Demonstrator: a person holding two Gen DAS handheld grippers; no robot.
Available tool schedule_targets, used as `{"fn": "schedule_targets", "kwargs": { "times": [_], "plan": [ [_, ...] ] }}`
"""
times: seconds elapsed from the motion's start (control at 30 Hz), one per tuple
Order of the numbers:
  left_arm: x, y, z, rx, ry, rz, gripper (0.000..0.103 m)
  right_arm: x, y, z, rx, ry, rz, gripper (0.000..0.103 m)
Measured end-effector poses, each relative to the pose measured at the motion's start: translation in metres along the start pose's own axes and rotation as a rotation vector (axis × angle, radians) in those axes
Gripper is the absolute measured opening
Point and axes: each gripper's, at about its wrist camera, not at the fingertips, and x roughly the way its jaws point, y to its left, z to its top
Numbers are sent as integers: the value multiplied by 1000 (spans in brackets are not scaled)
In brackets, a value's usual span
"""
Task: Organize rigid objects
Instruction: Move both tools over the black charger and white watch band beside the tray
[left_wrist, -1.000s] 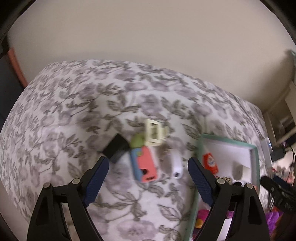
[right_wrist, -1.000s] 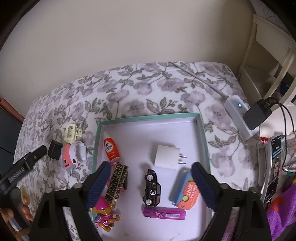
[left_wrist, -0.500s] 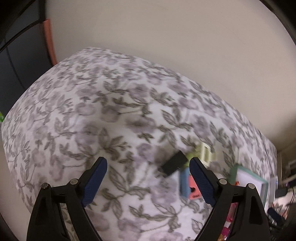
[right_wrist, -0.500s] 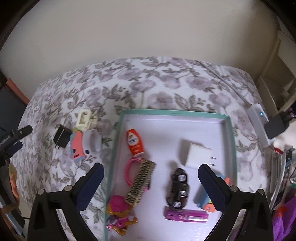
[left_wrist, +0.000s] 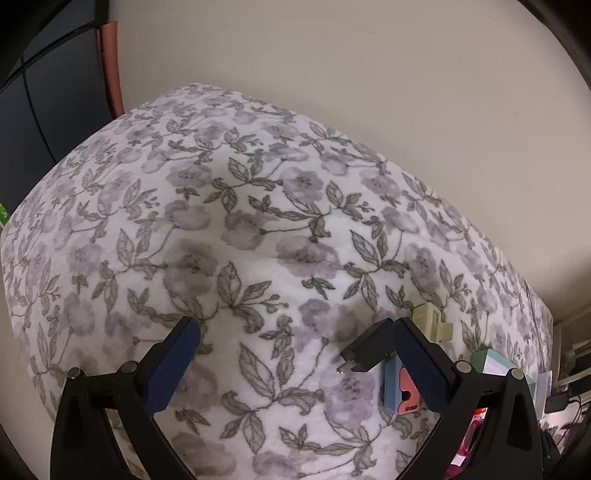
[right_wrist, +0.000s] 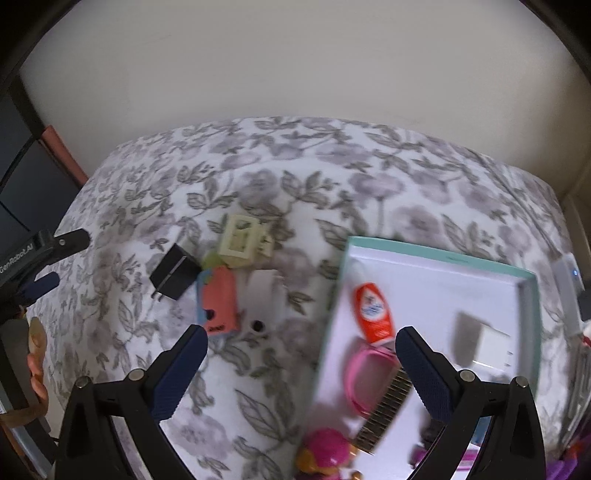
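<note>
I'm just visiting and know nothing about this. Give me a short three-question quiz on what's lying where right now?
1. True or false: the black plug adapter lies inside the teal-rimmed box.
2. Which item lies inside the box? A) cream clip B) orange-capped tube C) coral-and-blue case
3. Fill in: the left hand-held gripper holds ____.

Key
1. False: it lies on the floral cover, left of the box.
2. B.
3. Nothing: its jaws are opening, with only the cover between them; the adapter lies just inside its right finger.
</note>
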Motion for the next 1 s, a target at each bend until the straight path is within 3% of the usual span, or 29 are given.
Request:
{"fn": "schedule_targets", "kwargs": {
  "times": [0.33,0.87,1.0],
  "plan": [
    [27,-29,-3,71,69,-35,103,26,12,6,8,-4,40,100],
    [69,-65,-14,226,146,-32,103,68,18,11,13,58,48,80],
    [75,-70,-16,251,155,-24,97,78,17,10,18,87,29,69]
  ]
}}
